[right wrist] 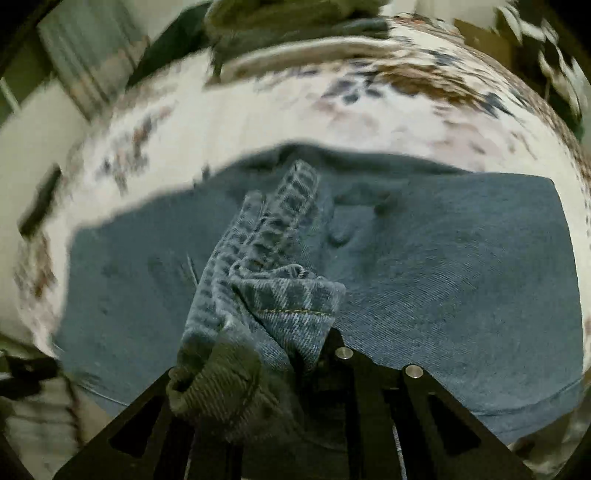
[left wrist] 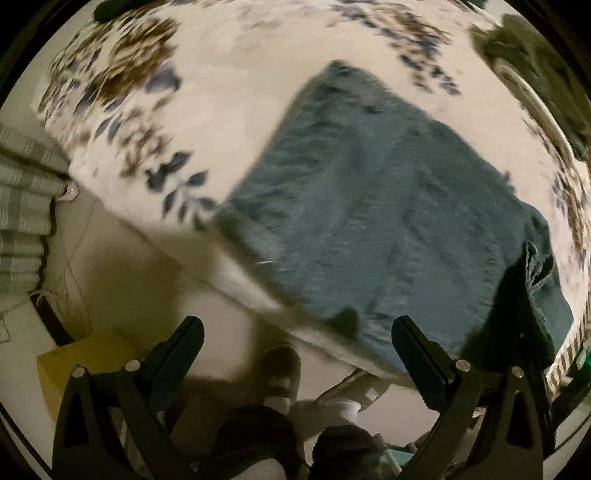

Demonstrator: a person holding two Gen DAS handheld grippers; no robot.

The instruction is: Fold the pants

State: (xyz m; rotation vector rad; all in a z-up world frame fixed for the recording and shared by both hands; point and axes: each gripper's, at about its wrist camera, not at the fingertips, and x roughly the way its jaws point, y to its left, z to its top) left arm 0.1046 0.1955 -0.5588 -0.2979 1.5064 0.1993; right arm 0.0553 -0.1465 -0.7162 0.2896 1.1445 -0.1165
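The right claw (right wrist: 295, 332) is clamped on a bunched hem of the jeans (right wrist: 443, 277); the denim fold rises from between its fingers and spills over the left one, hiding the tips. Beyond that pinched cloth, the rest of the jeans lie spread flat across the bed (right wrist: 258, 110), a wide blue slab running from left to right in the right wrist view. The bed's cover is pale with brown and blue leaf print. At its far edge sits a dark green heap (right wrist: 288, 22), too blurred to name.

The left claw (left wrist: 297, 332) stands wide apart with nothing between its fingers, hanging over the near edge of the bed. Its right finger (left wrist: 417, 354) is above the jeans' edge; its left finger (left wrist: 181, 350) is out over the floor (left wrist: 129, 266). From this side the jeans reach to the bed's edge and slightly overhang it. At the right, a raised dark fold with a frayed hem (left wrist: 532, 266) stands up from the cloth. Below, on the floor, are a yellow box (left wrist: 74, 365) and the person's feet (left wrist: 284, 373), and at left a striped curtain (left wrist: 22, 206).
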